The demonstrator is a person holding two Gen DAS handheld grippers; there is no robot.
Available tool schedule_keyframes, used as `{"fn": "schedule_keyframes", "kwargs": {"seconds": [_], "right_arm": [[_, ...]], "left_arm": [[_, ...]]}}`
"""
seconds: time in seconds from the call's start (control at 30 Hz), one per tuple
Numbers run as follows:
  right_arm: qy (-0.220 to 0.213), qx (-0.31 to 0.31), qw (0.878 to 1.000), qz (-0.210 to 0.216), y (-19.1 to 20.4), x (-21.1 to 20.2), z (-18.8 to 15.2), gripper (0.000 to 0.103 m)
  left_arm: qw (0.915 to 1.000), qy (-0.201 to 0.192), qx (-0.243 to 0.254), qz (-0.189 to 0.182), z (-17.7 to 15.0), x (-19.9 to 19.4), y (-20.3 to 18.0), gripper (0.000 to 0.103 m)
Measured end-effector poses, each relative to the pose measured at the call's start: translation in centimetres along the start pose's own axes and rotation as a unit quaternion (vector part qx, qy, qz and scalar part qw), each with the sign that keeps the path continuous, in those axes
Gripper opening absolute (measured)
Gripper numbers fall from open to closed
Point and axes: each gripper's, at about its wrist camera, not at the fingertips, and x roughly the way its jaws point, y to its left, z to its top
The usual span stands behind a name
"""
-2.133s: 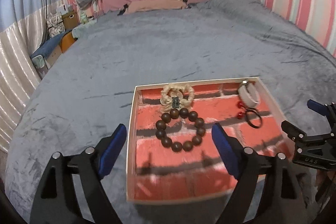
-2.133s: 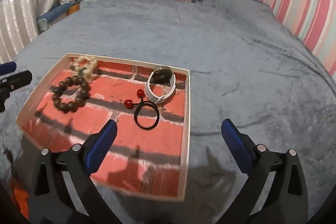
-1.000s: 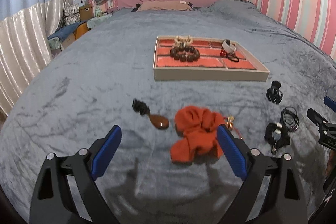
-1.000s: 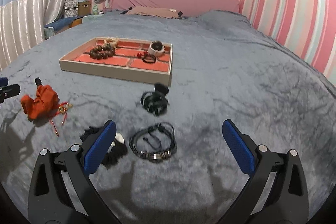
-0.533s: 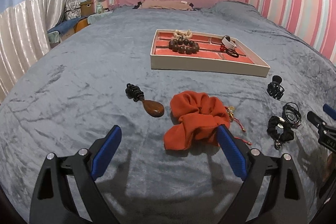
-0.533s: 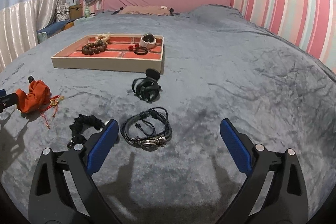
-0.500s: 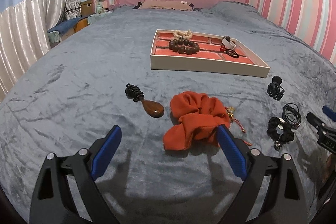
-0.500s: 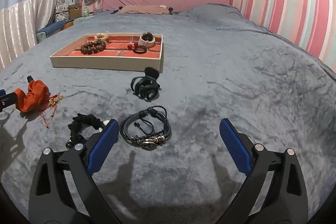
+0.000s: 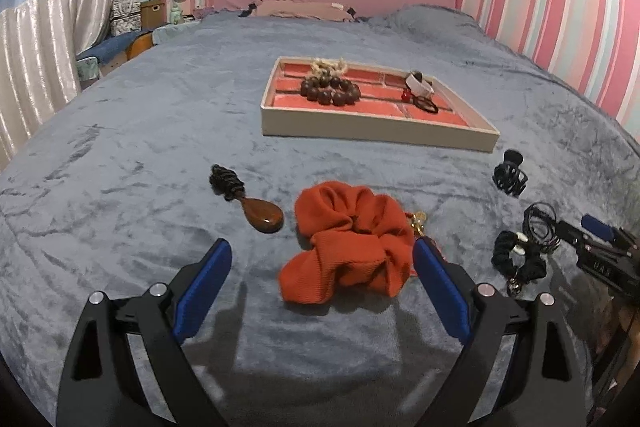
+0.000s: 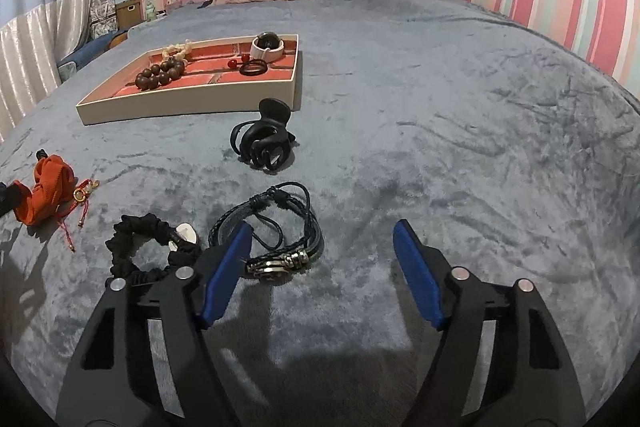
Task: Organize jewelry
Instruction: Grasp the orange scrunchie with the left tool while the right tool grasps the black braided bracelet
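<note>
Grey bedspread (image 9: 120,155); orange scrunchie (image 9: 352,243) partly hides perhaps a charm (image 9: 418,221).

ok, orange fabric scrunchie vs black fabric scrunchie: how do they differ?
The orange fabric scrunchie is bulkier and plain; the black fabric scrunchie is thinner and carries a pale charm. The orange one lies between the open fingers of the left gripper; the black one lies just left of the right gripper. Both rest on the grey blanket, outside the tray.
</note>
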Motion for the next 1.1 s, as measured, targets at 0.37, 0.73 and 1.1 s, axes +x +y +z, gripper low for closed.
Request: {"fn": "schedule_keyframes", "kwargs": {"seconds": [0.37,0.73,1.1], "right_arm": [[0.031,-0.005,1.0,-0.005,0.3,2.2,0.3,0.062],[0.038,-0.006,0.999,0.0,0.3,2.6,-0.1,0.024],[0.028,-0.002,1.0,0.003,0.2,2.4,-0.1,0.015]], "left_arm": [[0.9985,0.05,0.01,-0.02,-0.5,3.1,-0.1,0.057],[0.9978,0.053,0.015,-0.036,-0.9,3.3,0.0,0.035],[0.9982,0.04,0.014,-0.044,-1.0,2.8,0.1,0.022]]}}
